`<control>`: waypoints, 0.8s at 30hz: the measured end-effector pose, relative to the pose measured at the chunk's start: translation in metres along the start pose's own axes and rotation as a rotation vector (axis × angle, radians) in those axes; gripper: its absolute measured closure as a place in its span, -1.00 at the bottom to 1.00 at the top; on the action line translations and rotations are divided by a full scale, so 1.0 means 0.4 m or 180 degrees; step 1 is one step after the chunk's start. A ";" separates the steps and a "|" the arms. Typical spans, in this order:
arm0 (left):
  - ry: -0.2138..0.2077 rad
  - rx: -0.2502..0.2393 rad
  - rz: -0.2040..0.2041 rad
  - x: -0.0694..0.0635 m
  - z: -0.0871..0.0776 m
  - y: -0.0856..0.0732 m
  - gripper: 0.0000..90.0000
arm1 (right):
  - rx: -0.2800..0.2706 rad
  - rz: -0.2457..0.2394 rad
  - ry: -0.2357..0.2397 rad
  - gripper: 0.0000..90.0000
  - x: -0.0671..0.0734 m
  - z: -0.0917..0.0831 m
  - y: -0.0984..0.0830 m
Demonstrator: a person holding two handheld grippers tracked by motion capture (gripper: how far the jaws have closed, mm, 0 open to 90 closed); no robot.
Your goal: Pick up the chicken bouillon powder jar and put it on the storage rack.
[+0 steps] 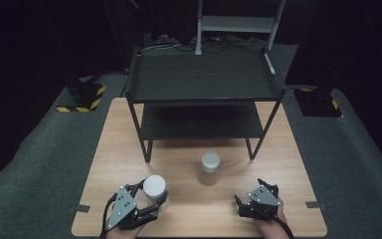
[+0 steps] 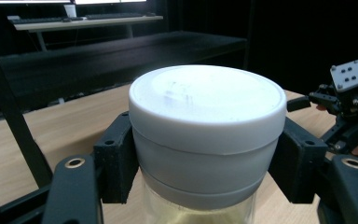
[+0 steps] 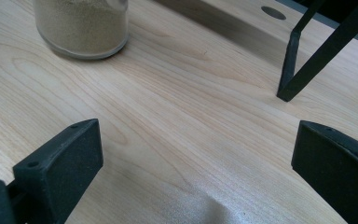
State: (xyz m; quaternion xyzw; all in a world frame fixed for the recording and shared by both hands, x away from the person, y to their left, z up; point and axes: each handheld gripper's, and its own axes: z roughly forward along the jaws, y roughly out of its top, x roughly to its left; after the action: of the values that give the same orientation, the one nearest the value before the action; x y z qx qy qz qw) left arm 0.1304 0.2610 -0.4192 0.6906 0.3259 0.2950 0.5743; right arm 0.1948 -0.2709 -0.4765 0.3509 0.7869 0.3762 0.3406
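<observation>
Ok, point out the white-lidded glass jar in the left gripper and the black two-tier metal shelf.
white-lidded glass jar [image 2: 205, 100]: left gripper view, lid top.
black two-tier metal shelf [image 1: 201, 77]: high view, top tier.

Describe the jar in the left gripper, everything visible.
The jar is a round, clear-walled container with a wide white screw-type lid that looks like matte plastic; the lid is on. Pale yellowish contents show through the wall below the lid. It stands upright near the front left of the wooden table. The left gripper is shut on it, with one black pad pressing each side just under the lid. Whether its base touches the table cannot be told.
</observation>
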 end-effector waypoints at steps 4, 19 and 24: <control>0.0008 -0.0046 -0.0008 0.009 0.001 0.022 -0.25 | 0.0001 -0.0002 0.0000 -0.98 0.000 0.000 0.000; 0.0057 -0.0267 0.0001 0.038 0.008 0.113 -0.25 | -0.0010 0.0014 0.0003 -0.98 -0.001 -0.001 -0.002; 0.0062 -0.0324 0.0006 0.049 0.019 0.147 -0.25 | -0.0009 0.0008 0.0005 -0.98 -0.001 -0.001 -0.001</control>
State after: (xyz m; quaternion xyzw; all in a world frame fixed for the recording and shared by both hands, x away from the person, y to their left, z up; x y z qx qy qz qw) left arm 0.1551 0.2644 -0.3619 0.6580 0.3154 0.3184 0.6052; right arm 0.1946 -0.2715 -0.4767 0.3512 0.7862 0.3780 0.3400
